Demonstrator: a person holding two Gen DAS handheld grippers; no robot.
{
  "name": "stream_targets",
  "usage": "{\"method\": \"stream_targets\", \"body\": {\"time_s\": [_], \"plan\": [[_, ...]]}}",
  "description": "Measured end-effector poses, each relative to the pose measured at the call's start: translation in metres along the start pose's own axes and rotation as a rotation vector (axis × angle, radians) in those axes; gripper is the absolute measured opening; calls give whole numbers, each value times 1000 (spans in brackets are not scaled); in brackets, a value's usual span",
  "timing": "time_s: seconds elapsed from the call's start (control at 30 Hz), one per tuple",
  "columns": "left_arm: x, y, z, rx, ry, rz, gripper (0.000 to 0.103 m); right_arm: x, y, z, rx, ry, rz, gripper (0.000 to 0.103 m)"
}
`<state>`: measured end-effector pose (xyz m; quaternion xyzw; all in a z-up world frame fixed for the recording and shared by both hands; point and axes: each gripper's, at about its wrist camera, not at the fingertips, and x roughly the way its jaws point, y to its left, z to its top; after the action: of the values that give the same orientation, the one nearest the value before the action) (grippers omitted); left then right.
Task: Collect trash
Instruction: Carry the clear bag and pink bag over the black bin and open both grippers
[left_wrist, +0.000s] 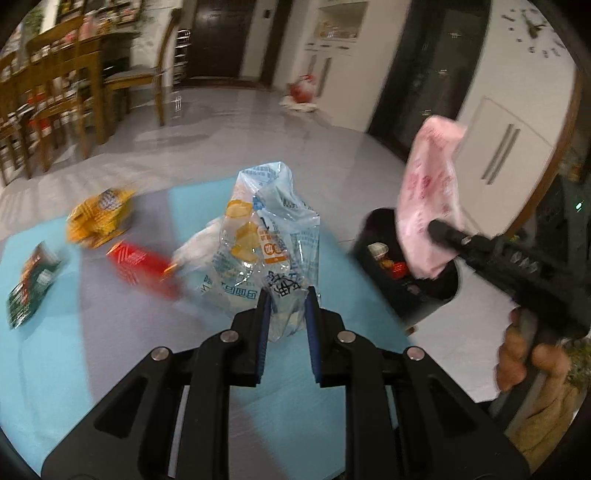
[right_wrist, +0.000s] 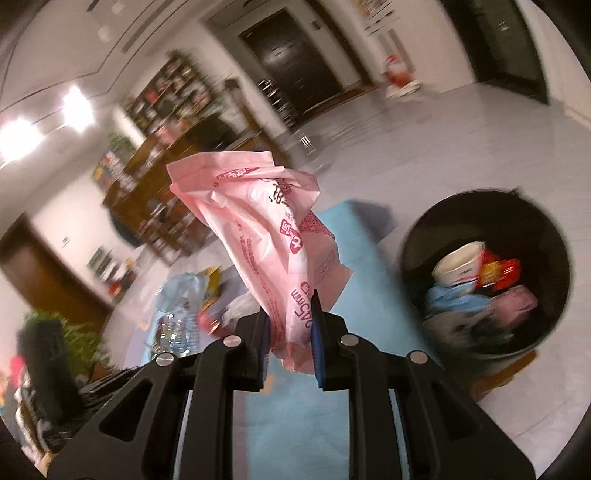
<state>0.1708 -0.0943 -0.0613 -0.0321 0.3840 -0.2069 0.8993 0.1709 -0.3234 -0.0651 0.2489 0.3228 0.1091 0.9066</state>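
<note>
My left gripper (left_wrist: 287, 301) is shut on a crumpled clear plastic bag with blue print (left_wrist: 266, 236), held up over the light blue mat (left_wrist: 122, 354). My right gripper (right_wrist: 290, 317) is shut on a pink printed wrapper (right_wrist: 266, 236), which stands up from its pads. In the left wrist view that pink wrapper (left_wrist: 430, 195) hangs above the black trash bin (left_wrist: 384, 280), gripped by the right gripper (left_wrist: 437, 230) in a person's hand (left_wrist: 524, 354). The black bin (right_wrist: 487, 273) holds a white cup, red wrappers and other trash.
On the mat lie a yellow wrapper (left_wrist: 99, 218), a red packet (left_wrist: 142, 267), a green packet (left_wrist: 31, 284) and a white crumpled piece (left_wrist: 197, 251). Wooden chairs (left_wrist: 48, 107) stand at the far left. A red bag (left_wrist: 303, 88) sits by the far wall.
</note>
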Motion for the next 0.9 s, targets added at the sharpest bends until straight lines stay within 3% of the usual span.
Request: {"method": "stream_targets", "body": {"time_s": [0.33, 0.53, 0.73, 0.8, 0.83, 0.87, 0.9], "plan": [[54, -90, 36, 163, -1, -119, 23, -33, -70, 19, 133, -107, -168, 20], [99, -128, 47, 178, 68, -192, 24, -29, -113, 24, 235, -68, -269, 20], [145, -152, 51, 181, 131, -226, 25, -21, -144, 27, 369, -23, -272, 20], [159, -160, 51, 177, 146, -224, 29, -20, -149, 28, 400, -19, -283, 21], [163, -162, 51, 180, 150, -222, 36, -19, -152, 28, 417, -13, -284, 22], [168, -165, 52, 187, 149, -206, 52, -18, -153, 28, 436, -8, -285, 23], [171, -166, 52, 194, 149, -200, 60, -16, -158, 28, 467, -1, -282, 30]]}}
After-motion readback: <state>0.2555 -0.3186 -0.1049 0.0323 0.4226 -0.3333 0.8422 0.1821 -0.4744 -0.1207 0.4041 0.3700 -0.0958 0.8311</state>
